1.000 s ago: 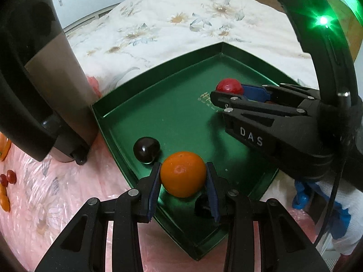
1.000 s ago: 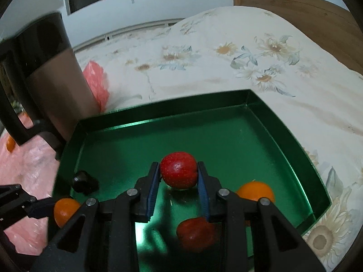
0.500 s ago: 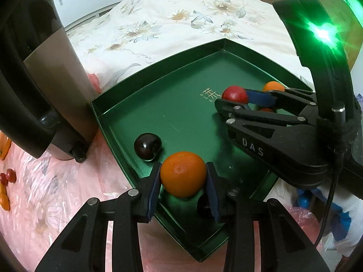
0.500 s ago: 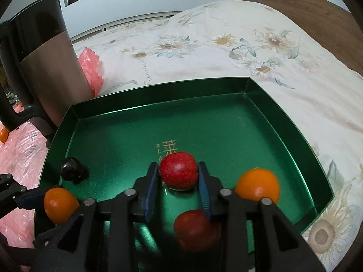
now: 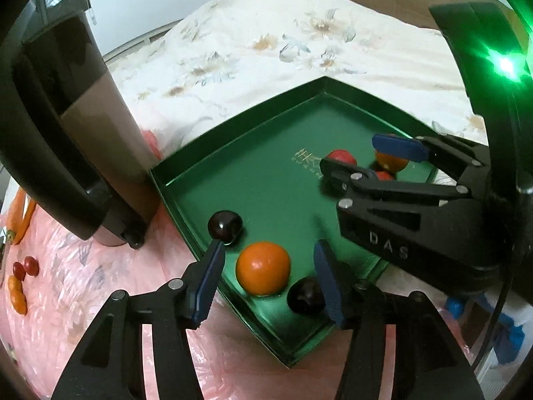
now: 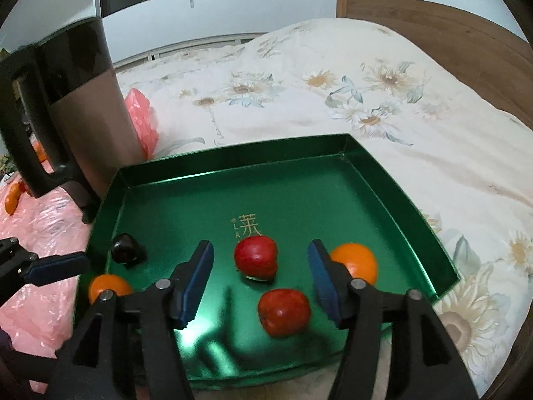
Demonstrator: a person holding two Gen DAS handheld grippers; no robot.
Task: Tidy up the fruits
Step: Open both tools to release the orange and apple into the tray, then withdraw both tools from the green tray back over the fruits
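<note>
A green tray (image 5: 260, 180) (image 6: 299, 180) lies on a flowered bedspread. In the left wrist view my left gripper (image 5: 268, 276) is opening; an orange (image 5: 263, 267) rests on the tray floor between its pads, untouched. Two dark fruits (image 5: 225, 227) (image 5: 304, 296) lie beside it. In the right wrist view my right gripper (image 6: 261, 278) is opening wide, and a red fruit (image 6: 256, 257) sits free on the tray between its pads. A second red fruit (image 6: 283, 311) and another orange (image 6: 354, 262) lie near it. The left gripper's blue fingertip (image 6: 55, 268) shows at the left edge.
A tall black and brown kettle (image 5: 66, 126) (image 6: 63, 110) stands left of the tray on pink plastic sheet (image 5: 83, 283). Small red and orange fruits (image 5: 20, 280) lie on that sheet at far left. A wooden headboard (image 6: 433, 30) runs behind the bed.
Both grippers let go: the left freed the orange onto the tray, the right freed the red fruit. The right gripper drew back a little and its jaws spread wide.
</note>
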